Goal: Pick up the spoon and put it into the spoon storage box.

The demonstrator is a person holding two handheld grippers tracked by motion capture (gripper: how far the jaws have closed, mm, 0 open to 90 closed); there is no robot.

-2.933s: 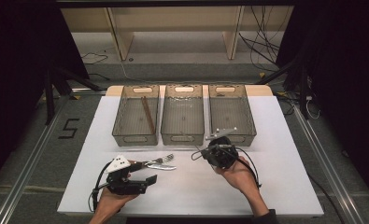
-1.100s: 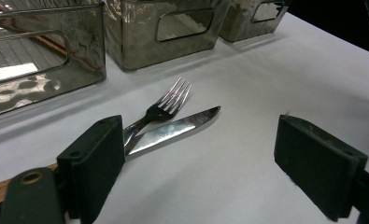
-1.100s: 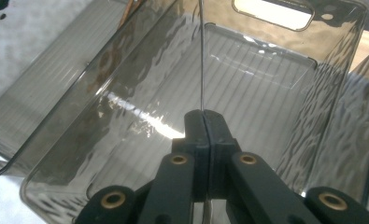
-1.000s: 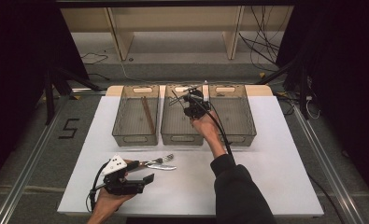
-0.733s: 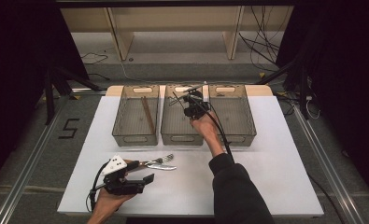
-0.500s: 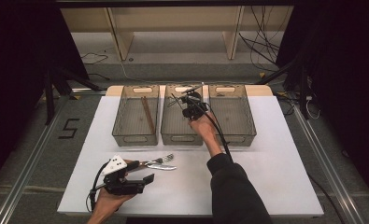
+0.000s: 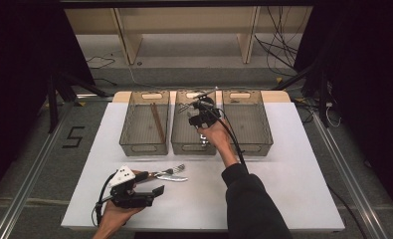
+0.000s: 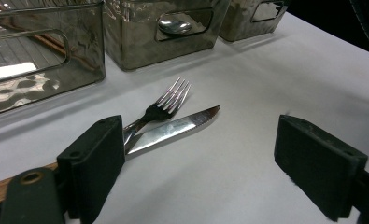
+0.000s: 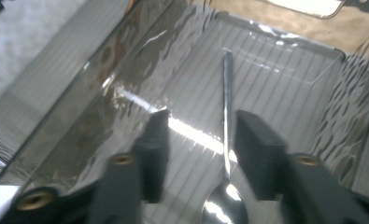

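Note:
My right gripper (image 7: pixel 196 113) hangs over the middle bin (image 7: pixel 184 145), tipped down into it. In the right gripper view its jaws (image 9: pixel 198 121) have just been opening. A silver spoon (image 9: pixel 226 140) lies on the ribbed bin floor between them, and the pads do not press on it. My left gripper (image 7: pixel 151 183) rests low at the table's front left with its jaws wide apart (image 8: pixel 201 168) and nothing between them. Just ahead of it a fork (image 8: pixel 166 105) and a knife (image 8: pixel 177 129) lie side by side on the white table, their handles beside the left jaw.
Three smoky clear bins stand in a row at the back. The left bin (image 7: pixel 144 145) holds a brown chopstick (image 7: pixel 156 122). The right bin (image 7: pixel 263 134) is beside my right hand. Fork (image 7: pixel 171 172) and knife (image 7: pixel 179 179) lie before the left bin.
My right hand has gone from the table in front of the bins to above the middle bin and has stayed there for the last second. The left hand has not moved.

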